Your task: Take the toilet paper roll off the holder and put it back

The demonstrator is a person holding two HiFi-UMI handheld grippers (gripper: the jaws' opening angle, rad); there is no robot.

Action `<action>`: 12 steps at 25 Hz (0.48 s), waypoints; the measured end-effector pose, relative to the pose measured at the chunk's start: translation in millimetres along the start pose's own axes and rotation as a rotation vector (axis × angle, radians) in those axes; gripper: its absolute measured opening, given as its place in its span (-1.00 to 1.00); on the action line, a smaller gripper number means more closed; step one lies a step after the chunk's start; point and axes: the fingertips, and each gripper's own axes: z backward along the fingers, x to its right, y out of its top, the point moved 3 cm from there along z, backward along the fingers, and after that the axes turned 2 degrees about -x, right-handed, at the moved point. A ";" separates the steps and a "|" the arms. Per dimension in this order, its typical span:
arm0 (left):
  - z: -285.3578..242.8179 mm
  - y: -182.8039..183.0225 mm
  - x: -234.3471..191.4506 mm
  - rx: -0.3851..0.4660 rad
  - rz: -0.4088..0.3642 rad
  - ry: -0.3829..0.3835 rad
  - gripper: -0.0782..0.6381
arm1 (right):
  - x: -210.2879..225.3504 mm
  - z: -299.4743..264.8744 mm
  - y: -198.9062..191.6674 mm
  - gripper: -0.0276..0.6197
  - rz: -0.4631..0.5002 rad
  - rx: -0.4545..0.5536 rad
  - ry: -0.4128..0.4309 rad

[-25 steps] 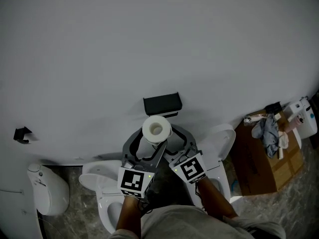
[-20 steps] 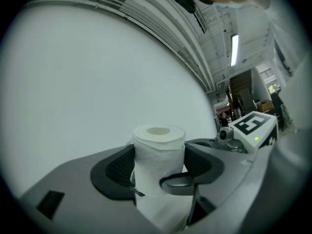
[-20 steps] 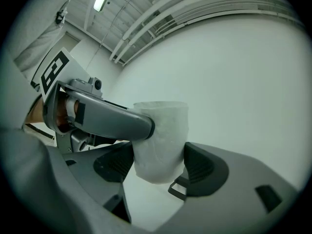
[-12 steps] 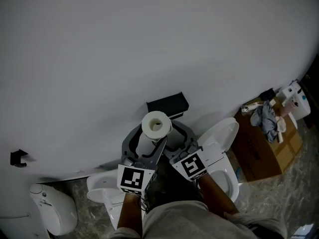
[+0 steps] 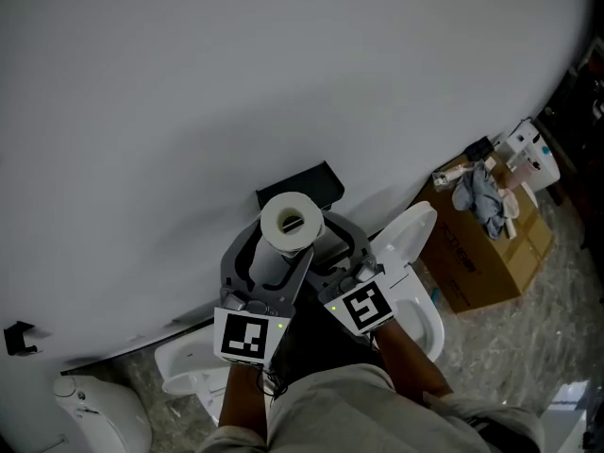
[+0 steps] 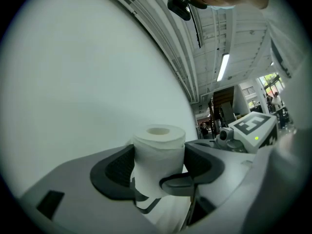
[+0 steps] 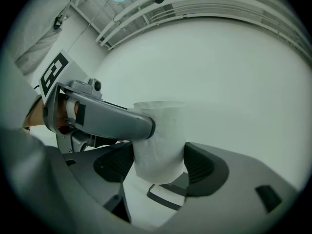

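A white toilet paper roll [image 5: 291,223] stands upright, its hollow core facing up, held between both grippers just below the black wall holder [image 5: 300,186]. My left gripper [image 5: 271,250] grips it from the left, and in the left gripper view its dark pads press both sides of the roll [image 6: 158,157]. My right gripper [image 5: 323,242] comes in from the right. In the right gripper view its pads also flank and touch the roll [image 7: 158,139], while a finger of the left gripper [image 7: 109,121] crosses in front. The roll hides part of the holder's lower edge.
A plain white wall [image 5: 283,74] fills most of the view. Below stand a white toilet [image 5: 413,272] with its lid up and another white fixture [image 5: 184,361]. A cardboard box [image 5: 486,248] with cloth and bottles sits at the right. A small black hook [image 5: 17,336] is on the wall at the left.
The head view has swung, so the box and toilet sit higher and further left. Both grippers have kept their hold, and the roll now looks slightly closer to the holder.
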 end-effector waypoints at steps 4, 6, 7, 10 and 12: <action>-24.5 12.1 -13.1 0.029 -0.033 -0.016 0.11 | 24.5 -15.9 4.9 0.04 0.024 0.010 -0.013; -32.4 17.3 -17.7 0.034 -0.030 -0.018 0.11 | 34.0 -20.4 8.8 0.04 0.031 0.009 -0.011; -36.2 17.4 -20.0 0.024 -0.028 -0.019 0.11 | 38.5 -22.5 9.8 0.04 0.022 0.014 -0.010; -51.8 18.4 -25.9 0.010 -0.047 -0.018 0.11 | 52.8 -31.2 8.7 0.04 -0.023 0.049 -0.017; -61.7 20.1 -29.7 0.007 -0.049 -0.006 0.11 | 59.7 -38.2 5.0 0.04 -0.041 0.053 -0.015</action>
